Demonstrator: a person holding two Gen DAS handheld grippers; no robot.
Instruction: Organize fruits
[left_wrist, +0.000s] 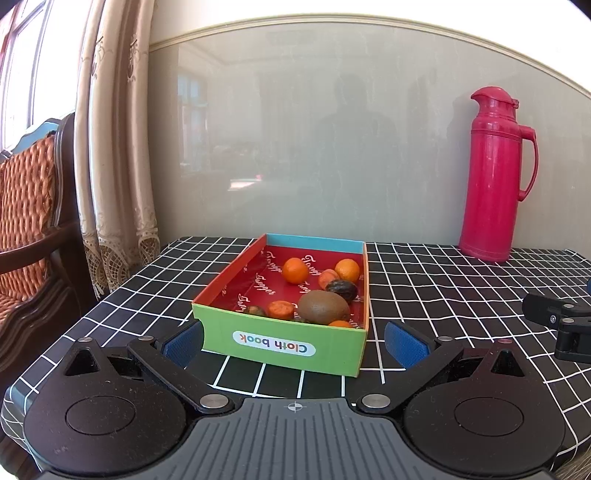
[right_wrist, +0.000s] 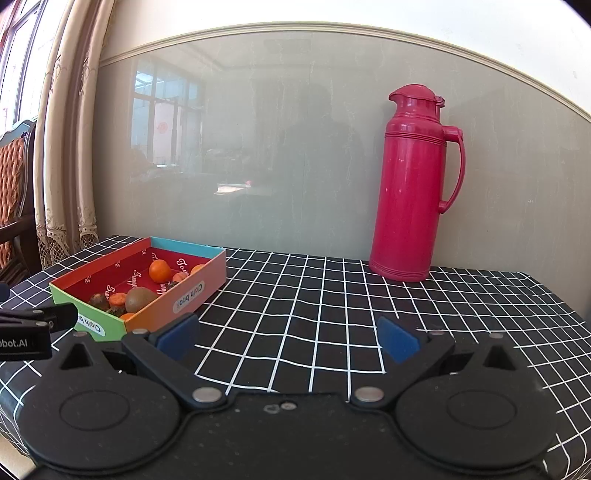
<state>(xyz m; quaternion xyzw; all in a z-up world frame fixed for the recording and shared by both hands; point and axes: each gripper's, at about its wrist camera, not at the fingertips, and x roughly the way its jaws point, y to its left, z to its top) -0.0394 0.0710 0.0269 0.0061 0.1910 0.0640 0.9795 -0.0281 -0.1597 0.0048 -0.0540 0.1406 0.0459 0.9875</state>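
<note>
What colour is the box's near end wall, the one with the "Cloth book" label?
Green, on the box; clearest in the left wrist view.

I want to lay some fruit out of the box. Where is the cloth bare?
Bare checked cloth lies between the box and the red flask, ahead of the right hand-held gripper. Crowded: the box's near right end, around the kiwi.

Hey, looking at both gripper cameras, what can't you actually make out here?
- Fruits at the near end of the box, left wrist view: hidden behind its green front wall.
- Right gripper, left wrist view: cut off by the right edge.
- Small dark fruits, right wrist view: too small to identify.
- Reflected figure in the wall panel: blurred.
</note>
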